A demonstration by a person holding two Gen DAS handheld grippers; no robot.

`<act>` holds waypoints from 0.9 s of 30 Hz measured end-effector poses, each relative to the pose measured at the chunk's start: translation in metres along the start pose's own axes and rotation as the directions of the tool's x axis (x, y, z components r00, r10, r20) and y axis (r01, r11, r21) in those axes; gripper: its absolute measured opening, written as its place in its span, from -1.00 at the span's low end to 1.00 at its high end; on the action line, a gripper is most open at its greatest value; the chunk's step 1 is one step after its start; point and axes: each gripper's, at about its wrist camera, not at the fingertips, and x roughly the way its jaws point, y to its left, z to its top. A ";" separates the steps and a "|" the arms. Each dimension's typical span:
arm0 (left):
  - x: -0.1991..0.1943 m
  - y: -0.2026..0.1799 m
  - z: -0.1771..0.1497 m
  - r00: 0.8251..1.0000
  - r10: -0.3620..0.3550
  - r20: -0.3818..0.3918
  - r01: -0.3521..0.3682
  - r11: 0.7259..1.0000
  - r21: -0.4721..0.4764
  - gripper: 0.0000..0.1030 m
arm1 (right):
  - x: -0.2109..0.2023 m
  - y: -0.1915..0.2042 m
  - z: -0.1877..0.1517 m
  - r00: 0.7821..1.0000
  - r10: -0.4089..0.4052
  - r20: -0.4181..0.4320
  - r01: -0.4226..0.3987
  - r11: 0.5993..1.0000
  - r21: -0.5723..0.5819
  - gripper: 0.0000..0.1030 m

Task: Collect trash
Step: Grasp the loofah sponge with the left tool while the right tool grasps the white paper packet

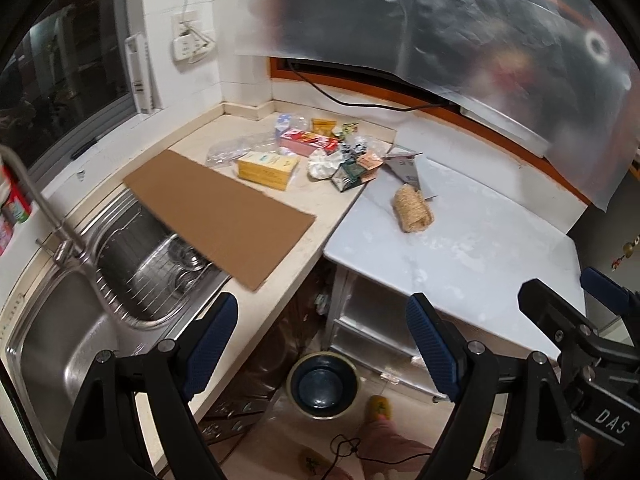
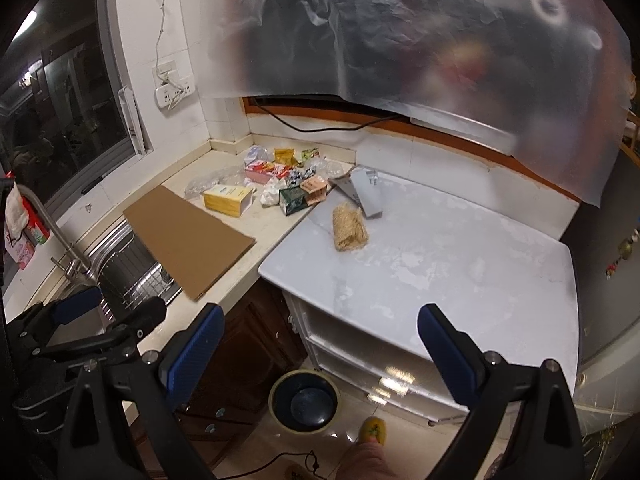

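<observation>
A: Where's the trash?

B: Piled in the far corner of the beige tabletop (image 1: 280, 248): a yellow box (image 1: 267, 169), a pink and red packet (image 1: 307, 142), a crumpled white tissue (image 1: 323, 163), a green carton (image 1: 349, 176), clear plastic wrap (image 1: 236, 151) and smaller wrappers behind them, all touching or overlapping.

A: And around it?

B: A flat brown cardboard sheet (image 1: 218, 210) lies just beside the pile, one end overhanging the steel sink (image 1: 72, 344). On the white tabletop (image 1: 480, 248) to the right sits a roll of twine (image 1: 413, 210), near a grey flattened carton (image 2: 366, 196).

A: The fingers?

B: The left gripper (image 1: 322, 344) and the right gripper (image 2: 320, 350) both have their 2 blue-padded fingers spread wide, holding nothing, well apart from the pile.

A: Below?

B: A dark round bin (image 1: 323, 384) stands on the floor, and a yellow slipper (image 2: 373, 430) is near it.
</observation>
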 end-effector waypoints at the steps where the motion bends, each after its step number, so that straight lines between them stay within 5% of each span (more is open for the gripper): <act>1: 0.005 -0.004 0.005 1.000 -0.006 -0.006 0.006 1.000 0.002 0.64 | 0.007 -0.007 0.008 1.000 0.010 0.000 -0.010 1.000 -0.008 0.90; 10: 0.074 -0.053 0.077 0.993 -0.073 -0.091 0.075 0.997 0.012 0.64 | 0.075 -0.060 0.072 0.996 0.050 -0.070 -0.055 0.995 -0.081 0.70; 19: 0.210 -0.112 0.129 0.971 -0.075 -0.226 0.077 0.997 0.000 0.64 | 0.168 -0.118 0.128 0.987 0.074 -0.141 -0.088 0.991 -0.103 0.56; 27: 0.312 -0.128 0.135 0.924 -0.091 -0.372 0.064 0.994 -0.085 0.64 | 0.262 -0.151 0.149 0.943 0.200 -0.266 -0.201 0.979 0.025 0.47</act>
